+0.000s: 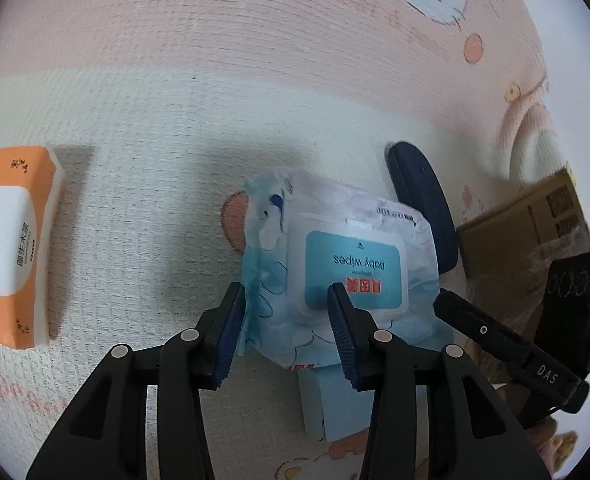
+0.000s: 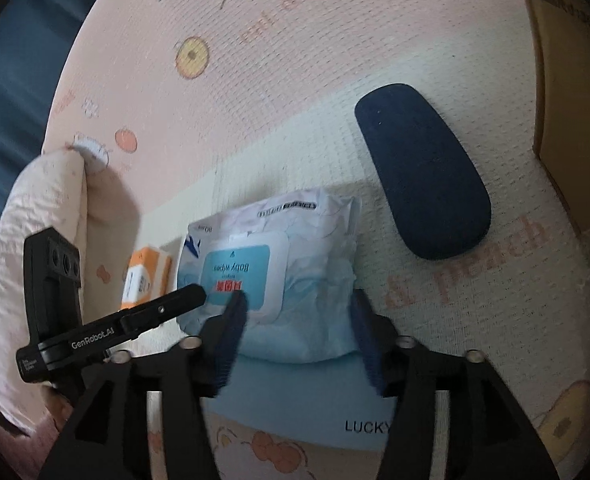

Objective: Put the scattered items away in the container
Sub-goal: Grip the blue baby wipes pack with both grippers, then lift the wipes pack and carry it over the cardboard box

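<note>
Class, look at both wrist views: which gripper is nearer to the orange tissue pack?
Left. The left gripper straddles the baby wipes, with the orange tissue pack on its left; the right gripper sits farther right.

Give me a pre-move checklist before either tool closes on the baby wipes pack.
1. Left tool open: ok, its jaws stand apart around the near left part of the baby wipes pack.
2. Right tool open: ok, jaws apart at the pack's near right part.
3. Pack seated between the pads: cannot tell how deep, in either view.
4. Pack free of neighbours: not ok, it lies on a light blue flat item, and the dark blue case sits close behind.
5. Cardboard box located: ok, to the right; whether its opening is clear, cannot tell.
6. Orange tissue pack out of the way: ok, far left.
</note>
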{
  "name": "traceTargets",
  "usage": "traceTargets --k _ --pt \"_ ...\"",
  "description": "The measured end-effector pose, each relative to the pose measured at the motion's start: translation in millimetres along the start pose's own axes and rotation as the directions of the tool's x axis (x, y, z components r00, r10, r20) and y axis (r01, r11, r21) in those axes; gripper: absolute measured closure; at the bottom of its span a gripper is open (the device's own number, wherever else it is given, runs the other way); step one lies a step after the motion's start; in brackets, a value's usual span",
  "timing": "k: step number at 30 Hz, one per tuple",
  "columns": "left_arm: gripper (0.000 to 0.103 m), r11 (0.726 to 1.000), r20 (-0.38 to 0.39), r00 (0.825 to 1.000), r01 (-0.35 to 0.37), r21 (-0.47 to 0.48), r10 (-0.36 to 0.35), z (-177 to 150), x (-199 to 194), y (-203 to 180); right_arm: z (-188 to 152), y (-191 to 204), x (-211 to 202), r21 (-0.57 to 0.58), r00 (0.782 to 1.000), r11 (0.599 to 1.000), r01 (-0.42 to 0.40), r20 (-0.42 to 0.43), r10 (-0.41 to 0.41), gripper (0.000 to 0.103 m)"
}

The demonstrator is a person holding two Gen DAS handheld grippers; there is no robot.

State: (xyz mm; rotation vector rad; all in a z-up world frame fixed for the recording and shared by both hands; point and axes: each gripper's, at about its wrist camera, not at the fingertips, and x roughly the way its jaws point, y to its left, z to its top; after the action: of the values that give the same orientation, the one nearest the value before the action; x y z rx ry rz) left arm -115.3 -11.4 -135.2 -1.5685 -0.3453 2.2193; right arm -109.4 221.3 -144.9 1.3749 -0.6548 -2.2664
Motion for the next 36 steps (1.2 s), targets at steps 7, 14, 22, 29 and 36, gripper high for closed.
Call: traceTargets --k 7,14,22,29,36 --pt "0.042 0.997 0.018 1.000 0.002 -0.074 0.000 9.2 6.5 14.3 4.3 -12.8 29.4 0.093 0.998 0.996 -0.015 -0.059 0.021 0.044" --pt "0.042 0.995 0.007 0.998 0.068 -0.066 -0.068 9.6 18.8 4.1 1.8 -12.9 34.4 0.096 0.998 0.994 -0.044 -0.033 0.047 0.044" --pt "0.051 0.999 0.053 0.998 0.019 -0.036 -0.017 3.4 9.5 -11.3 -0.3 1.0 30.1 0.003 1.000 1.000 -0.006 -0.004 0.006 0.049" --pt "0.053 0.998 0.101 0.994 0.048 -0.026 -0.045 8.3 -15.0 -25.1 9.2 18.1 2.7 -0.056 0.998 0.998 -0.001 0.061 0.005 0.050" --pt "0.053 0.995 0.173 0.980 0.095 0.030 -0.099 26.7 -54.7 -56.8 30.2 47.1 -44.0 -0.119 0.987 0.993 0.023 0.158 -0.004 0.050"
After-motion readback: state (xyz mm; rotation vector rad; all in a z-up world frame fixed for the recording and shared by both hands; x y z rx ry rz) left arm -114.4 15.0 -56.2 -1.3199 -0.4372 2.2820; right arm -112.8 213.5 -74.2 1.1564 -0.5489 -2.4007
